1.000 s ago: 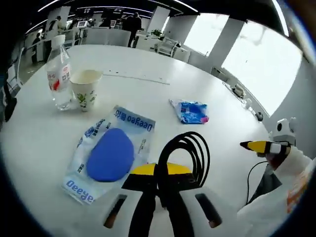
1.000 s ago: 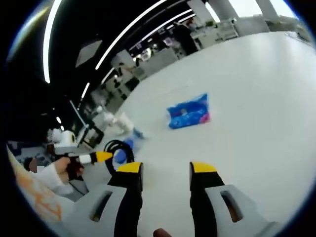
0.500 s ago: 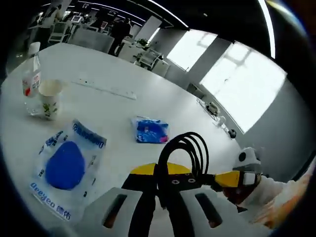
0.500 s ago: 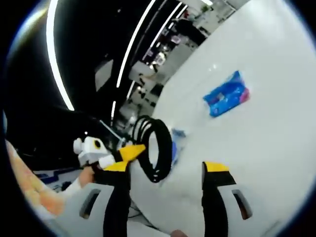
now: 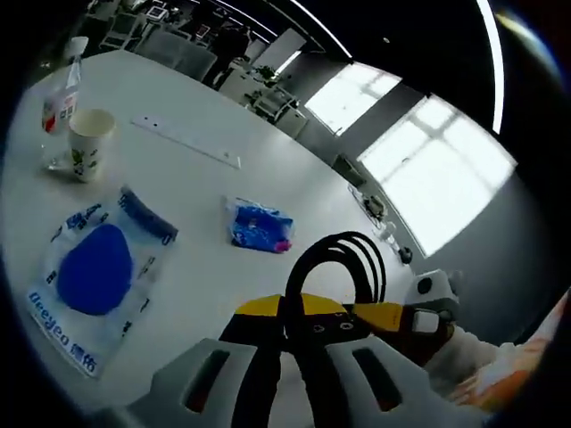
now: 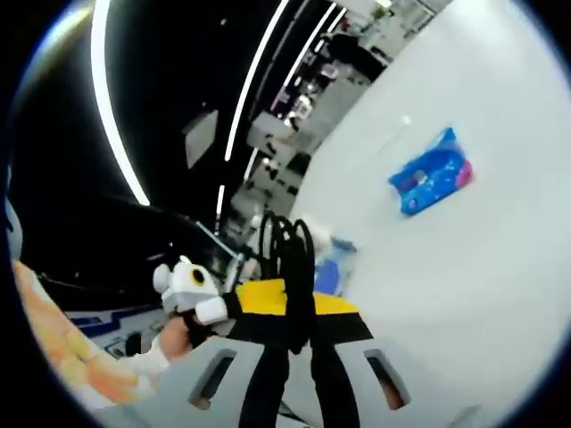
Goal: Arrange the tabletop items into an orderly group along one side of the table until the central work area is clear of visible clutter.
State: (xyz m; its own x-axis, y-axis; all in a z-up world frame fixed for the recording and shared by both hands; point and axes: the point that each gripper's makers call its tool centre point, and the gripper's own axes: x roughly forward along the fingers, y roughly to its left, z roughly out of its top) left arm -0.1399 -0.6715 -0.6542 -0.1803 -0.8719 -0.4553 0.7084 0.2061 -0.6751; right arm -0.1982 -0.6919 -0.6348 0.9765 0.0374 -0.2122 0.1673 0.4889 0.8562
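Since a moment ago our right gripper point(image 6: 287, 314) has closed onto the black cable coil point(image 5: 337, 267); now both grippers, left gripper point(image 5: 290, 332) too, are clenching it above the white desk point(image 5: 196, 169). Apparently lying flat beyond: blue packet point(image 5: 260, 226), mask pouch point(image 5: 94, 276), paper cup point(image 5: 87, 143), bottle point(image 5: 62, 98).
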